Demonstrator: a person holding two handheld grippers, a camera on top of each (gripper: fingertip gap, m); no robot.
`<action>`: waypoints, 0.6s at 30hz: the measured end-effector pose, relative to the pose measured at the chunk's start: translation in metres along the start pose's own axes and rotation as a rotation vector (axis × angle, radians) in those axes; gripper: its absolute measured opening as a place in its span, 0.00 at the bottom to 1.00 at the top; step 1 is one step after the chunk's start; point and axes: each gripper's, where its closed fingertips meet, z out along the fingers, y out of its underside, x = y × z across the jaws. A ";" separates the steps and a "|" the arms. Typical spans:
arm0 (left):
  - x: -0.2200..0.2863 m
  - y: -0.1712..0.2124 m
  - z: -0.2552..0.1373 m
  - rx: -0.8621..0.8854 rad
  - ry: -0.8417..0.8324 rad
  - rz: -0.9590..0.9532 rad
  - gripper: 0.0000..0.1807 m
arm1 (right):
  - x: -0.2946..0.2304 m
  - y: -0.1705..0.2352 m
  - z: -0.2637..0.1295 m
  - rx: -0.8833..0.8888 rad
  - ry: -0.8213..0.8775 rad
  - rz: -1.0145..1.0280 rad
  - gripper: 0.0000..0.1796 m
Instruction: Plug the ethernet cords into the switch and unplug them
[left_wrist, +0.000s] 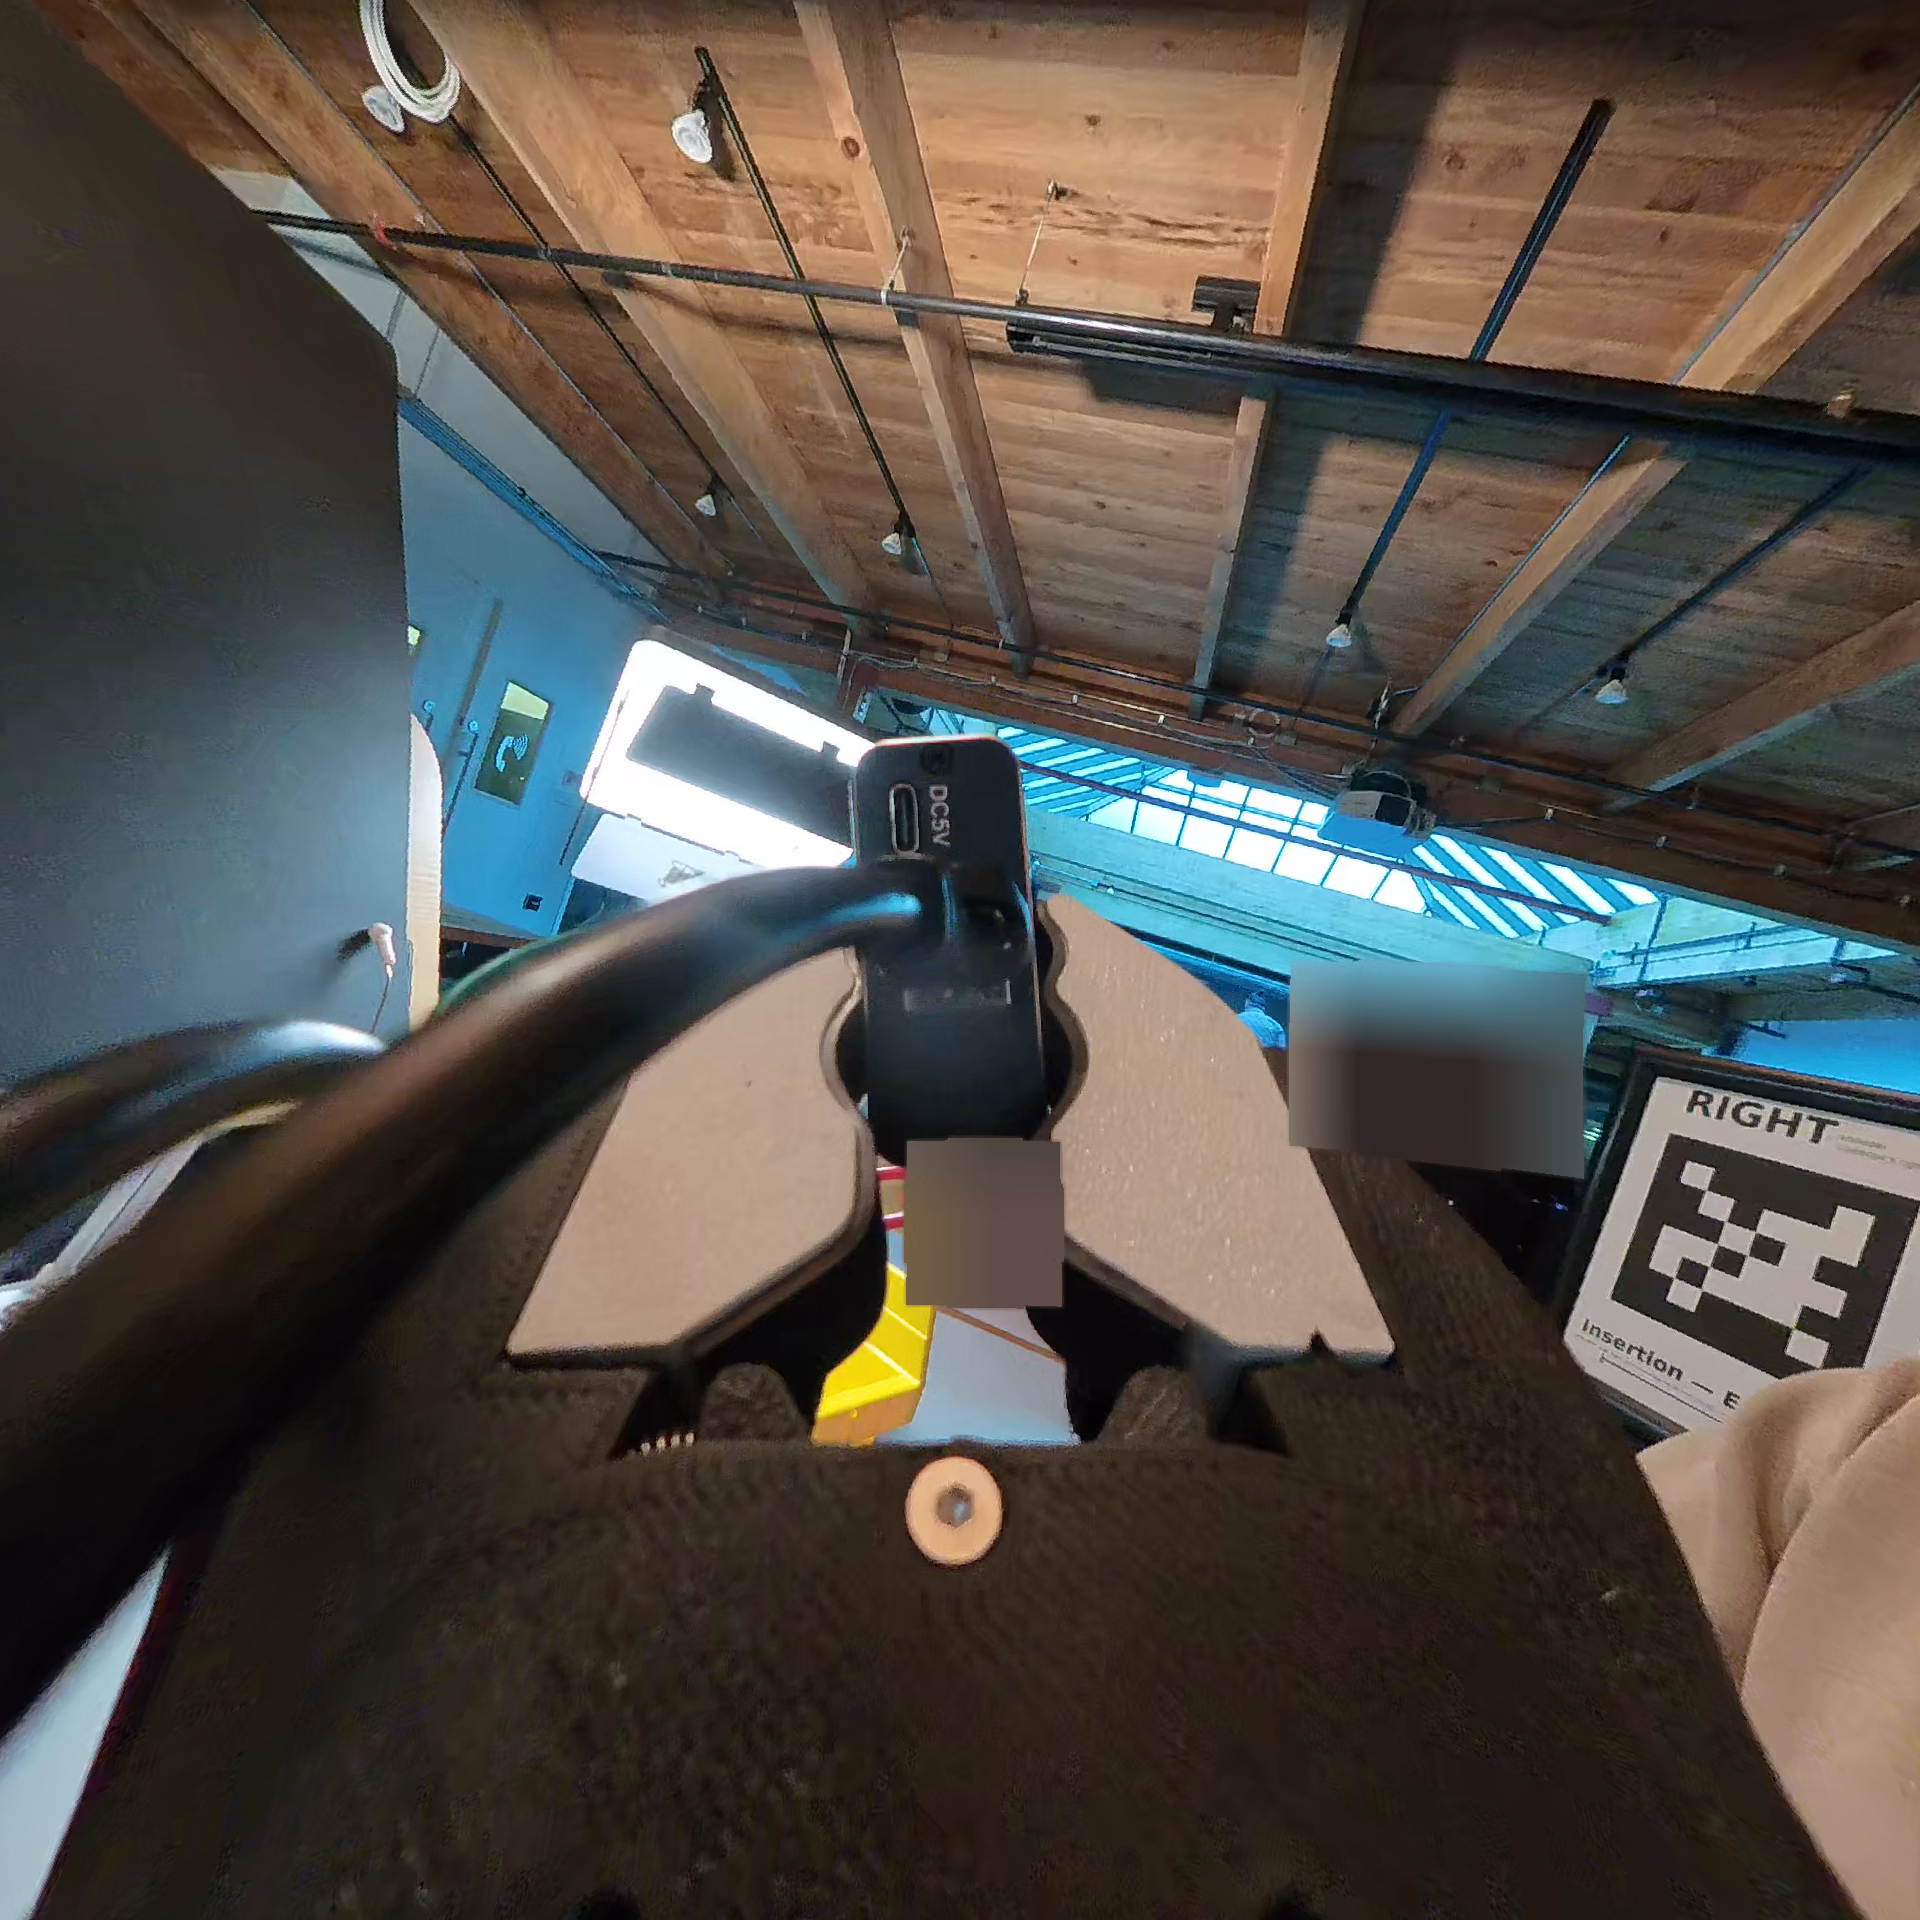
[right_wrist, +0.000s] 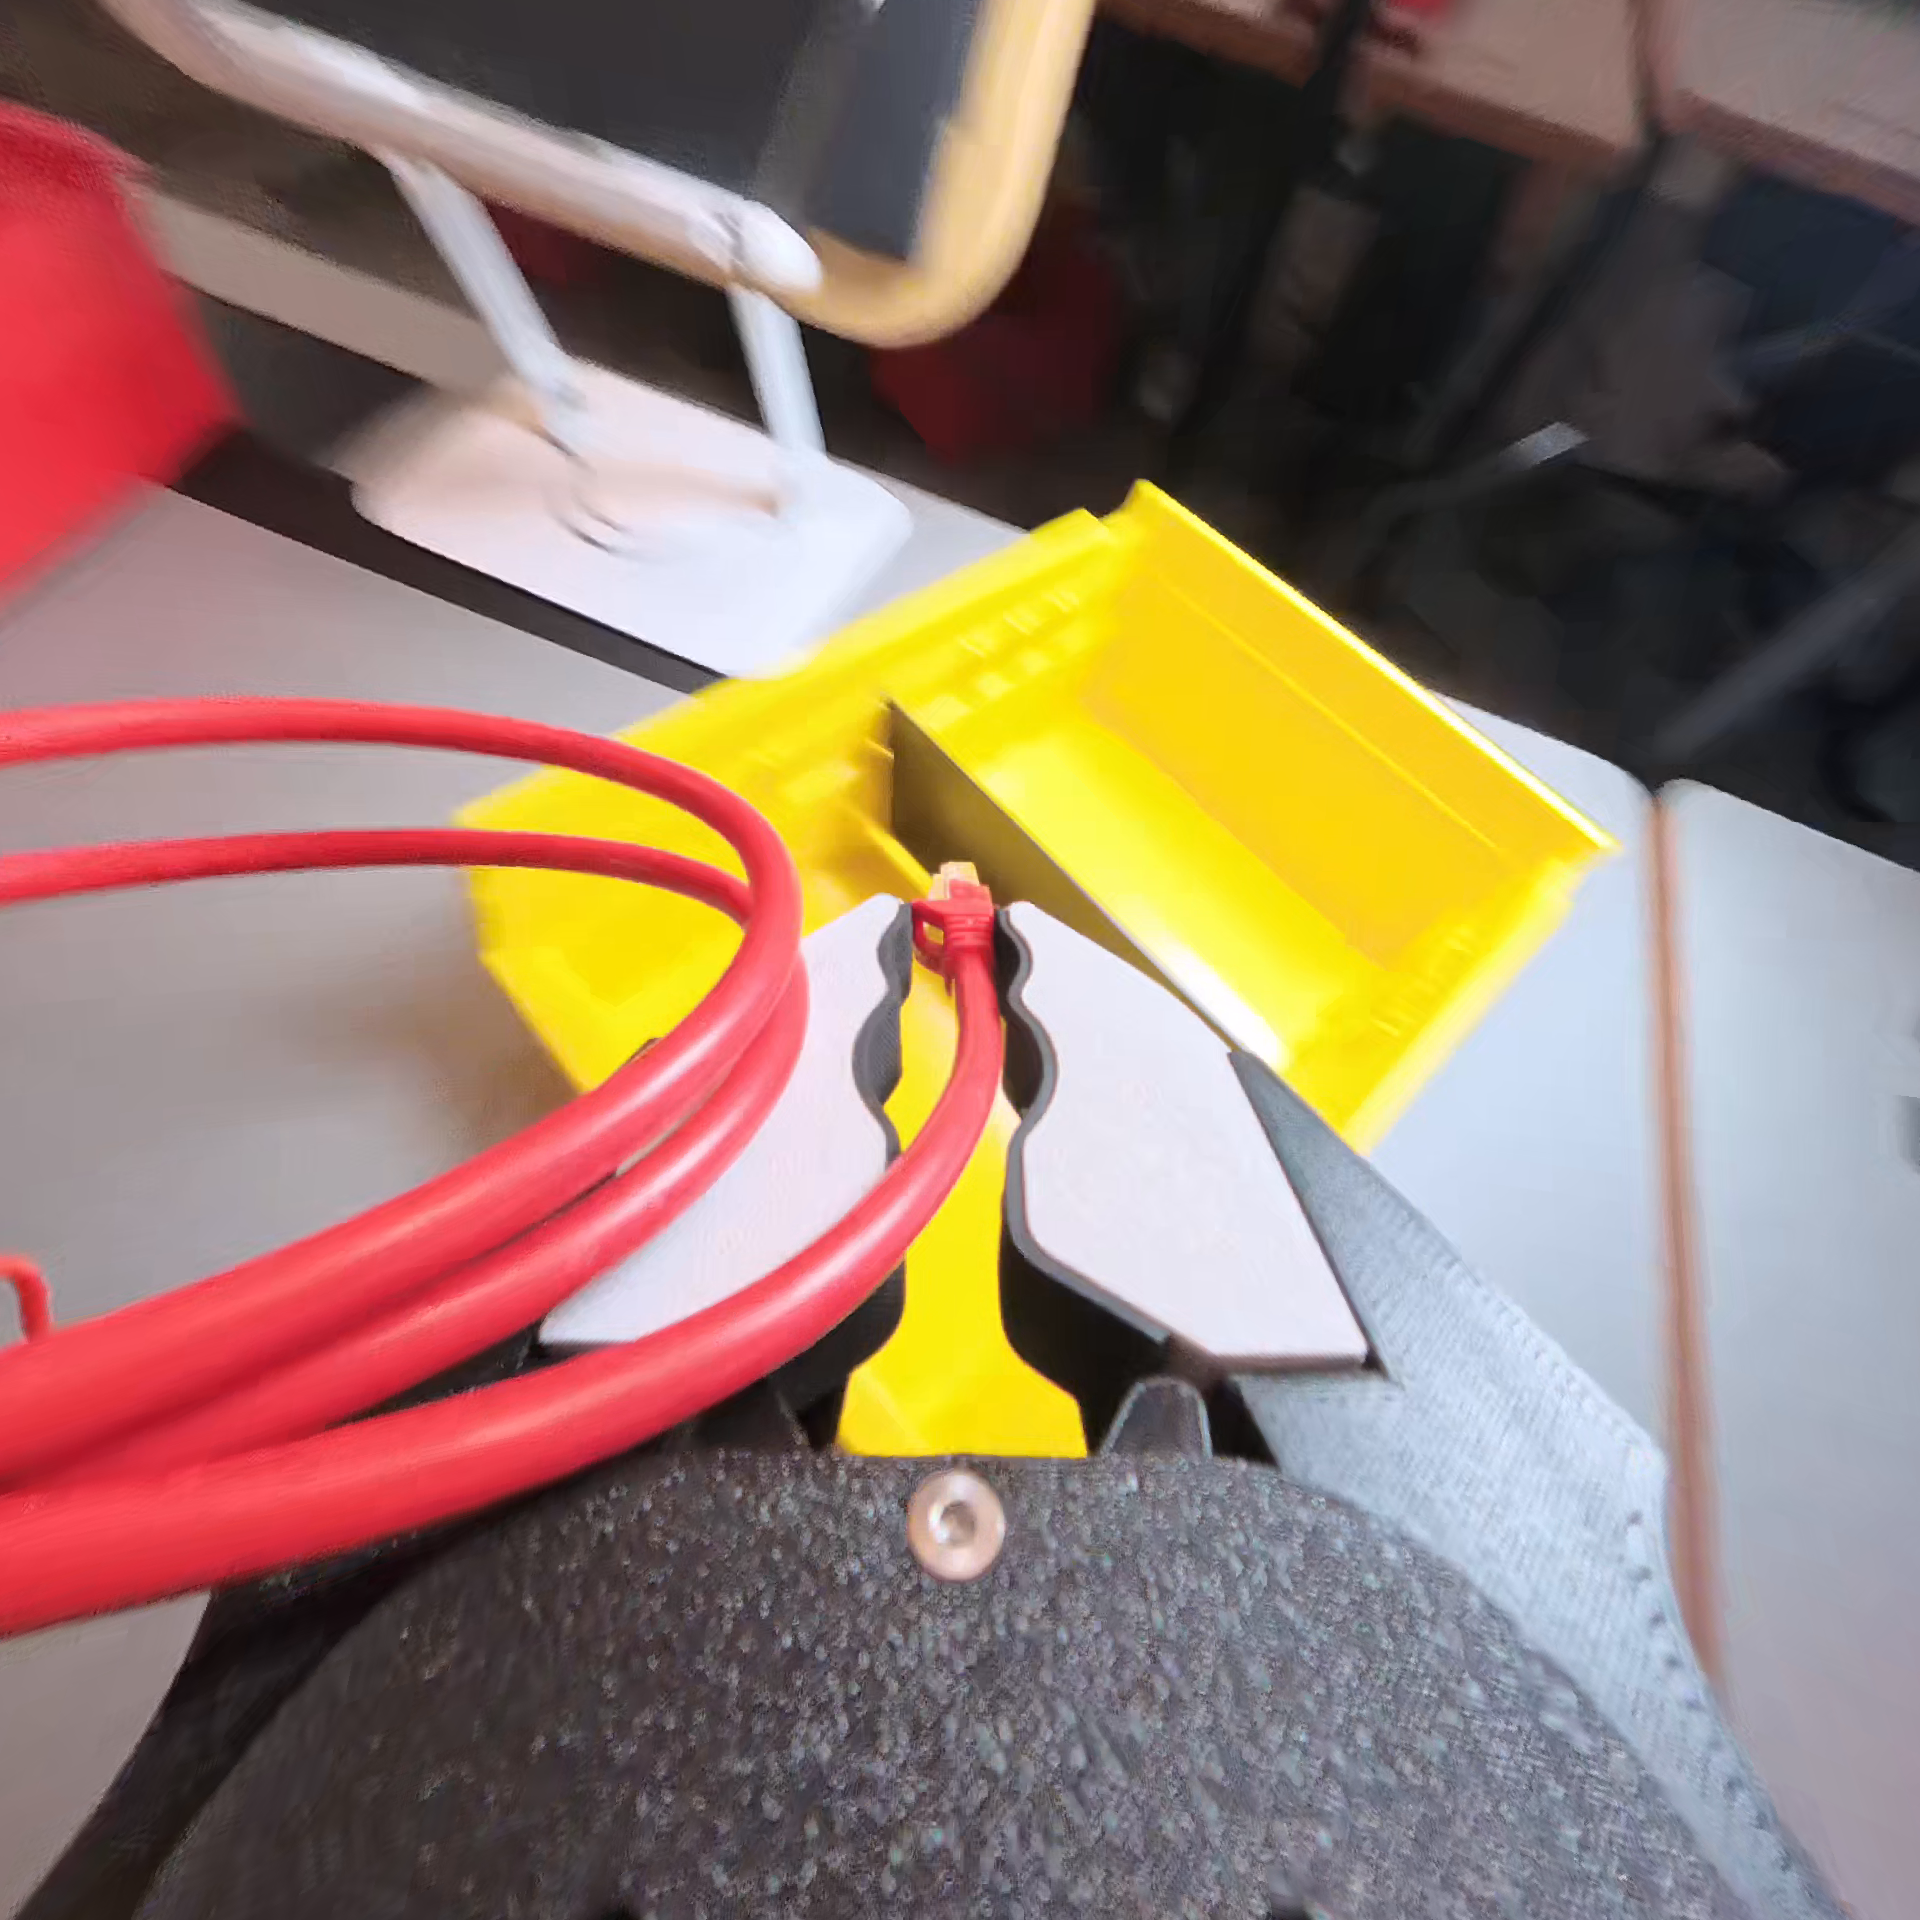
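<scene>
My right gripper (right_wrist: 951, 914) pinches the red ethernet cord (right_wrist: 961, 1039) plug just before the yellow bin (right_wrist: 1351, 790), empty, on a grey table (right_wrist: 260, 987). Left gripper (left_wrist: 951, 1029) clamps the black switch (left_wrist: 945, 935) under wooden ceiling (left_wrist: 1143, 208).

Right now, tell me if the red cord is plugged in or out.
Out: its plug sits bare in the right claw, over the yellow bin.
</scene>
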 end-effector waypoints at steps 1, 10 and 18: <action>0.000 0.002 0.001 -0.006 0.002 -0.006 0.11 | 0.017 0.012 0.005 -0.065 0.087 -0.032 0.08; -0.007 0.010 0.001 -0.052 -0.011 -0.029 0.15 | 0.054 0.072 0.019 -0.483 0.338 -0.307 0.12; -0.011 0.013 0.001 -0.066 -0.030 -0.040 0.15 | 0.043 0.055 0.002 -0.387 0.208 -0.275 0.26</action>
